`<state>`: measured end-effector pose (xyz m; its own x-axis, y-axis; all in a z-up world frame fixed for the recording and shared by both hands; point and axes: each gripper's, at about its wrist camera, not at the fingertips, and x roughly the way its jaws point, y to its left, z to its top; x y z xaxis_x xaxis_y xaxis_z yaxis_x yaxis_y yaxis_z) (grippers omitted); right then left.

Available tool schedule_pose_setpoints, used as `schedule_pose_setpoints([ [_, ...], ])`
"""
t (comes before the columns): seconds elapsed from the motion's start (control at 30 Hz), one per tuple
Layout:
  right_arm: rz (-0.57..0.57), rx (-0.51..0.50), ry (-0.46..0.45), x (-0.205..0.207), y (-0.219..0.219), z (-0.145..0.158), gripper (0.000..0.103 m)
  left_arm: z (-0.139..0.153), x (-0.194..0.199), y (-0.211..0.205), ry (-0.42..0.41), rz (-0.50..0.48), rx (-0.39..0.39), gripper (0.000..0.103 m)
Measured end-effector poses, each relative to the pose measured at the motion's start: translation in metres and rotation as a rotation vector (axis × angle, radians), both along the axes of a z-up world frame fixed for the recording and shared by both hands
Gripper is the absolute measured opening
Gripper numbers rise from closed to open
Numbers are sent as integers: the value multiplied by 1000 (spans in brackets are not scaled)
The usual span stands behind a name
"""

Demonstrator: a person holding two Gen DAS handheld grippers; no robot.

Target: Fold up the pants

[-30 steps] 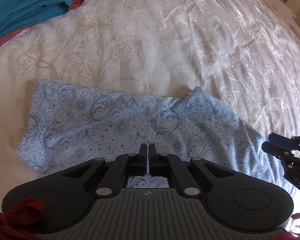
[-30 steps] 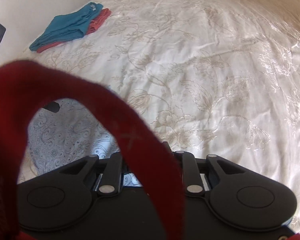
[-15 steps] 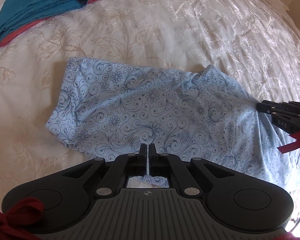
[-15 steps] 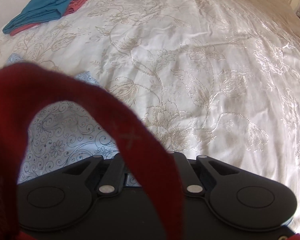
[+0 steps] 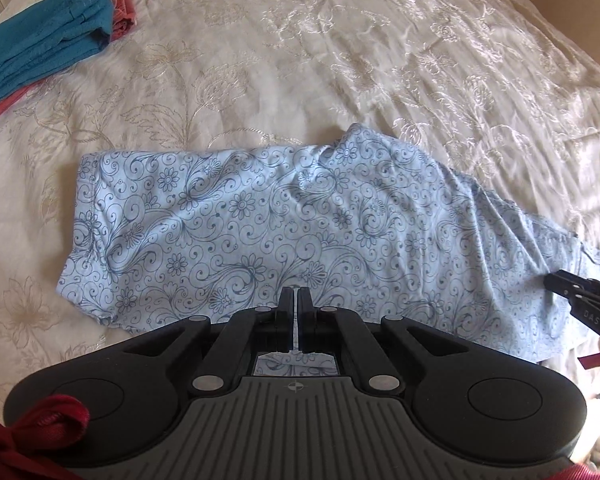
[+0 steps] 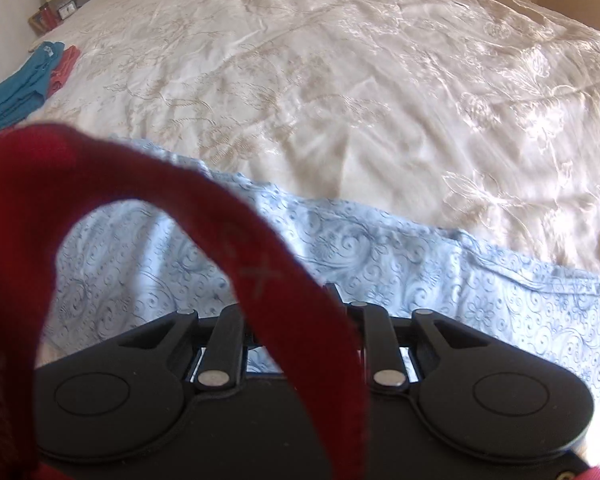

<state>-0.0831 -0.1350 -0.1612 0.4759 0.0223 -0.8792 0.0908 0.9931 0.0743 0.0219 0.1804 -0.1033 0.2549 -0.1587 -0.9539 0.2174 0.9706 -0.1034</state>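
Observation:
Light blue pants with a dark floral swirl print (image 5: pixel 284 232) lie in a long folded band across a cream bedspread (image 5: pixel 340 60). My left gripper (image 5: pixel 297 294) is shut on the near edge of the pants, a strip of cloth showing between its fingers. My right gripper (image 5: pixel 556 282) shows at the right edge of the left wrist view, jaws together on the right end of the pants. In the right wrist view the pants (image 6: pixel 380 248) spread in front of the gripper, and a red strap (image 6: pixel 260 272) hides its fingertips.
A folded teal garment (image 5: pixel 44 40) lies on a folded coral one (image 5: pixel 120 4) at the far left of the bed. A bedside table with a lamp and clock (image 6: pixel 58 0) stands beyond the bed's far left corner. The bedspread stretches far ahead and right.
Both grippers have drawn the pants back and to the right, stretching them into a longer, flatter band. The right gripper has closed on the right end. The teal pile now looks nearer.

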Motion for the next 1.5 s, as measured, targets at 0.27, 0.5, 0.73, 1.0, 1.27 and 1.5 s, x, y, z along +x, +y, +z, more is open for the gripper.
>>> schedule_pose_setpoints([
  [0.27,-28,-67,-27,4,-60,7,30,9,-19,-60,-6,-19,17,3],
  [0.5,301,-94,-106,18,-56,15,41,15,-42,-101,4,12,23,3],
  [0.73,497,-77,-67,28,-54,3,8,20,-53,-117,-9,90,47,3],
  [1.0,354,25,-74,30,-76,1,20,20,-58,-135,-7,119,63,3],
  [1.27,5,127,-120,-39,-172,24,35,9,-63,-197,4,-23,58,3],
  [1.5,-196,49,-109,-100,-260,29,55,-9,-69,-268,-2,-175,56,3],
])
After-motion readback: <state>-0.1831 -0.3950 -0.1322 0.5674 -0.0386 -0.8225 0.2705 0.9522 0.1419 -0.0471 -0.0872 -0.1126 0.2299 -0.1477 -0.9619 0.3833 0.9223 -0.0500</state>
